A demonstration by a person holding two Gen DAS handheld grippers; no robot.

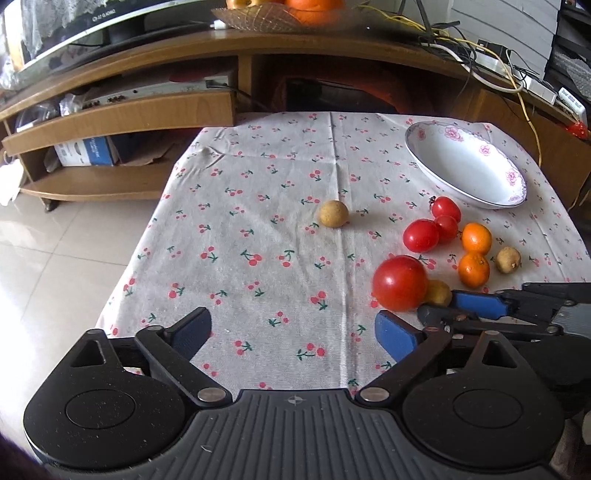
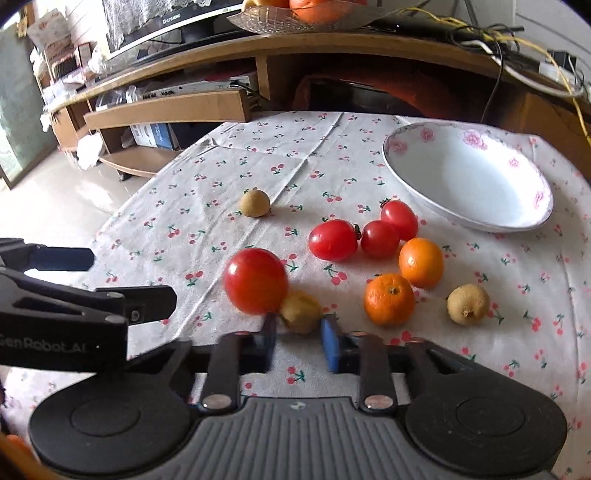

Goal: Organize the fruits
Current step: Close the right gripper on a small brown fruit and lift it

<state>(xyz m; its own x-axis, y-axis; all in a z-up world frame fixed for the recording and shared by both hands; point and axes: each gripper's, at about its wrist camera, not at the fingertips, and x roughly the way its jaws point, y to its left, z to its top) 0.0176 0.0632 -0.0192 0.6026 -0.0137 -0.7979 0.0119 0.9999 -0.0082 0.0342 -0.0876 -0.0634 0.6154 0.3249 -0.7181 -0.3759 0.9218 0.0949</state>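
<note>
On the cherry-print tablecloth point(image 2: 221, 177) lie a large tomato point(image 2: 255, 280), three small tomatoes point(image 2: 332, 240), two mandarins point(image 2: 388, 299) and three brown longans. My right gripper point(image 2: 300, 332) is shut on the longan point(image 2: 300, 312) that rests against the large tomato point(image 1: 399, 282). Another longan point(image 2: 468, 304) sits to the right, and a third point(image 1: 333, 213) lies alone mid-table. A white flowered bowl point(image 2: 469, 177) with nothing in it stands at the back right. My left gripper point(image 1: 293, 332) is open over bare cloth, just left of the right gripper point(image 1: 439, 304).
A wooden TV stand point(image 1: 147, 110) runs behind the table, with a glass dish of oranges point(image 1: 280, 14) on top and tangled cables point(image 1: 480, 55) to the right. The table's left edge drops to a tiled floor point(image 1: 55, 258).
</note>
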